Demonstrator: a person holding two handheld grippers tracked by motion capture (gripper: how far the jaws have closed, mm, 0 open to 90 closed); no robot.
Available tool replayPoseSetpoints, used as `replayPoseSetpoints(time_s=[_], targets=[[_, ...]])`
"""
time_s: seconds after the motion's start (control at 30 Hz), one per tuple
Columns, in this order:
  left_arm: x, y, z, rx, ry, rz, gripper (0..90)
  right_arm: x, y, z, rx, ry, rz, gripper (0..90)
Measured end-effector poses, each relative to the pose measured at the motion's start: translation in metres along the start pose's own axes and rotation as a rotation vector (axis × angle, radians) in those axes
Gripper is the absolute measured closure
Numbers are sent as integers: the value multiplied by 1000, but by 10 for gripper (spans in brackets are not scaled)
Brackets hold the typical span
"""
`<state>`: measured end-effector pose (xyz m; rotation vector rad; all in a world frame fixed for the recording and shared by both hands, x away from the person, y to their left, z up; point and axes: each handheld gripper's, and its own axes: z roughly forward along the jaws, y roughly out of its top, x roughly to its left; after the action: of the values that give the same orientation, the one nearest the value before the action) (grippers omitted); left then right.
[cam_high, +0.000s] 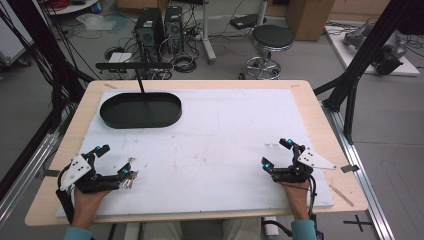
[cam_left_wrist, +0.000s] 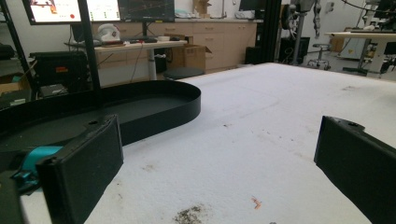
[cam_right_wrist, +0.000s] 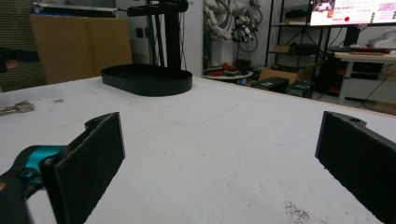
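The left gripper rests at the near left of the table with its jaws spread wide and nothing between them; a small bunch of keys lies touching or just beside the tip of its nearer jaw (I can't tell which from above). If the keys are what it is after, I'd say the hand should shift a little right and toward the near edge so the bunch sits between both pads, then close low against the white mat, since flat metal slips out of a high pinch. Farther off, at the far left, sits the black oval tray, which looks empty, a thin post rising from it. Over at the near right, the right gripper is also wide open and holds nothing.
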<state>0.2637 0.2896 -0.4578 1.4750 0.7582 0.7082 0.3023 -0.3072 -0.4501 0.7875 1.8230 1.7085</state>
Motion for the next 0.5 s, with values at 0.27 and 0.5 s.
replayPoseSetpoints(time_s=[0.27,0.5], targets=[[0,0,0,9,2,9,17,0,0,0,-2,1,5,5],[0,0,1,11,4,8,17,0,0,0,-1,0,5,5]])
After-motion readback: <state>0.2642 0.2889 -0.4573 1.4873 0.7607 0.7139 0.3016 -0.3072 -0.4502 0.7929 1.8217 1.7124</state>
